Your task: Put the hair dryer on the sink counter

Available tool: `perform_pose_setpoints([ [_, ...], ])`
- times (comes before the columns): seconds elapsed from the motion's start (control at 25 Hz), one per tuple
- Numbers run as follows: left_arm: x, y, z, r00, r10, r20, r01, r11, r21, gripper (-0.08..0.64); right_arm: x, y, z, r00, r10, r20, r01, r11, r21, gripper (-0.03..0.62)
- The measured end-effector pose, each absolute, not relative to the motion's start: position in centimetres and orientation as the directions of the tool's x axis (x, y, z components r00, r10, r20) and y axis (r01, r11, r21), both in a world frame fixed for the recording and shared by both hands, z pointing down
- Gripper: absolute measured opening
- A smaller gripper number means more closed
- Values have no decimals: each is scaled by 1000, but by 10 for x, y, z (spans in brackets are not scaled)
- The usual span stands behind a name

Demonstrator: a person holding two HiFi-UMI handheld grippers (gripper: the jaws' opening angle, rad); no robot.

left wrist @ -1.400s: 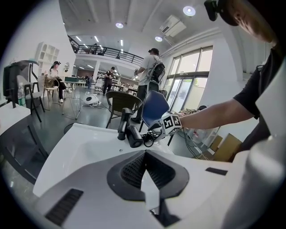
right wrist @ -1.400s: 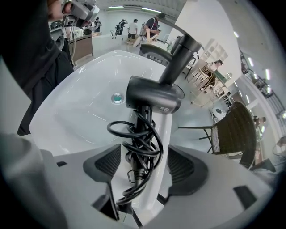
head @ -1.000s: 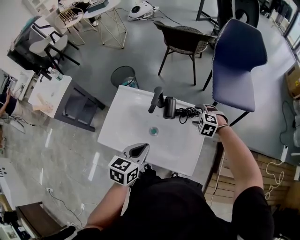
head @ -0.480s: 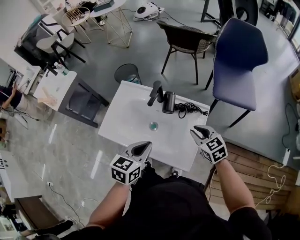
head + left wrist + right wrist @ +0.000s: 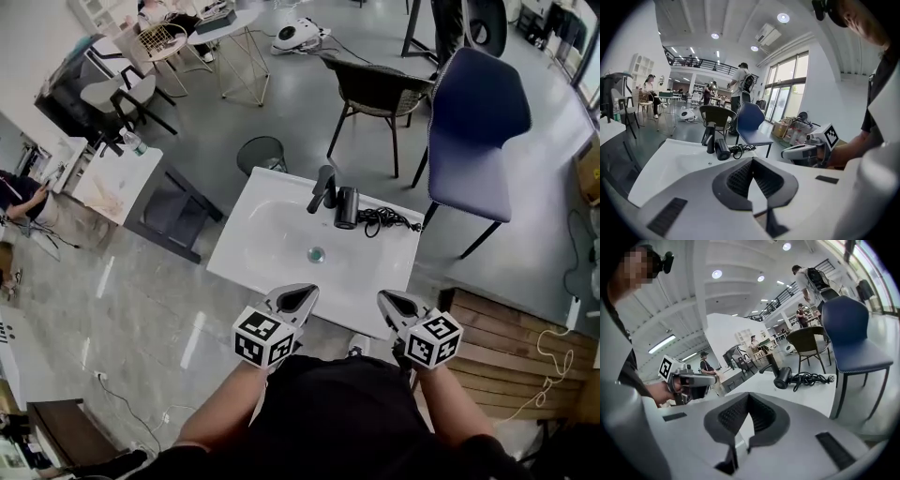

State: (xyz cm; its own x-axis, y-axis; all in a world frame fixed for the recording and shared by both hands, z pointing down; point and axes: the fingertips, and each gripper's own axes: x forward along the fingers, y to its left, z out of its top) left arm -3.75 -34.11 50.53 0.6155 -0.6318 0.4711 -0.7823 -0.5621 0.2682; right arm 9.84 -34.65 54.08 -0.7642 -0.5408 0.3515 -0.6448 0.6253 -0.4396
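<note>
In front of me the white sink surface [image 5: 375,281] carries the black hair dryer [image 5: 346,207] on its far rim, just beside the faucet [image 5: 323,187], its coiled cord [image 5: 384,221] lying to the right.

No legible text, label, brand, number or sign shows on anything in these views.

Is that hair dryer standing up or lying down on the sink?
Lying down. The hair dryer rests on its side on the sink counter, beside the faucet, with its cord bunched next to it.
</note>
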Motion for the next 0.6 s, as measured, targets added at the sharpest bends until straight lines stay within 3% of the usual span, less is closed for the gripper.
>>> perform_pose_setpoints([
  [0.12,-46,-327,499,646,-606,465,-755,-596,272,0,82,-331,536,-735,-563,378,-676,646,-353,2],
  [0.6,-102,-255,504,726,-534,433,-675,-673,302,0,14,-248,514,-672,-655,345,-739,568,-361,2],
])
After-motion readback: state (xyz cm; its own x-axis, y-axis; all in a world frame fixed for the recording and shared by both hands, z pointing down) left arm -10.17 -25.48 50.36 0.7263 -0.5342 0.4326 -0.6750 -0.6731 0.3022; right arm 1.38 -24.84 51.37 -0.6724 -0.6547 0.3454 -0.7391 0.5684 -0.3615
